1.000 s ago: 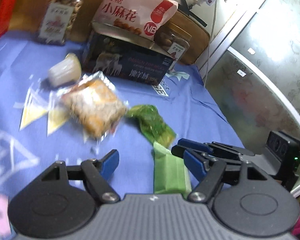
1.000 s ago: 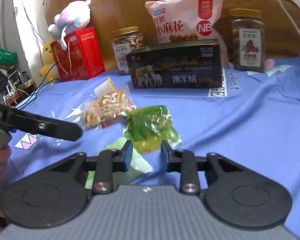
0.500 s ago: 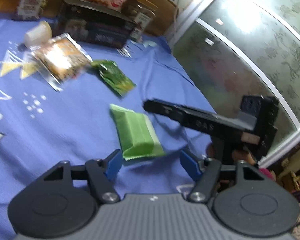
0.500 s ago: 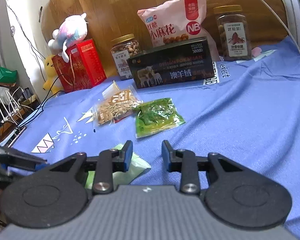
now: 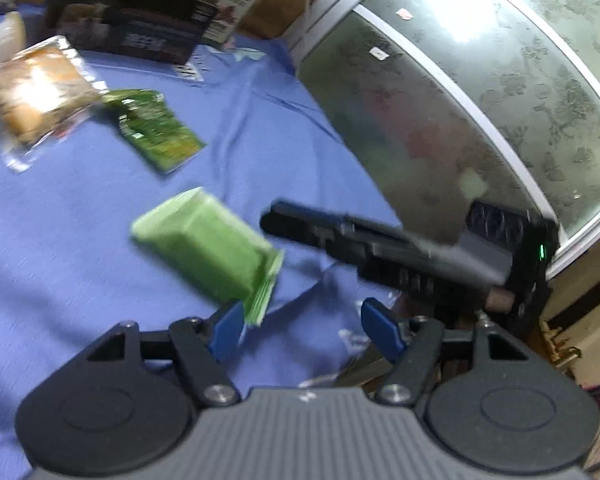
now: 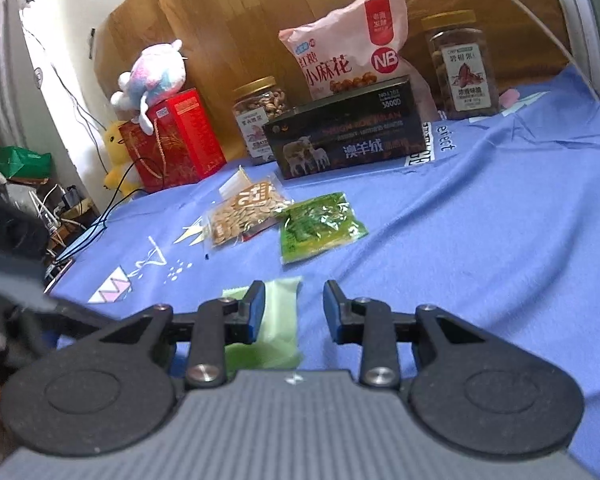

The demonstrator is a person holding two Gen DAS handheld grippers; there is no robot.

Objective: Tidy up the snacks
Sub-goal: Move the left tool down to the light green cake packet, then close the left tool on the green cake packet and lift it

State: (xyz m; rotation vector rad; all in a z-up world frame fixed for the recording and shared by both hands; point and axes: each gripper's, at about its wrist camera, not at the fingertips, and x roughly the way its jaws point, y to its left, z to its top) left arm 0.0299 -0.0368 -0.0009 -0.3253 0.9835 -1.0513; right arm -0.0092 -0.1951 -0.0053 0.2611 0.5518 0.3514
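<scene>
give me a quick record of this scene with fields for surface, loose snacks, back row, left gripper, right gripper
surface: blue cloth
loose snacks: pale green packet nearest the grippers; dark green pouch; clear seed packet beside it
back row: black box, pink snack bag behind it, two nut jars, red box
left gripper: jaws opening, nothing between them, pale green packet just ahead
right gripper: open, empty, above the packet's end
</scene>
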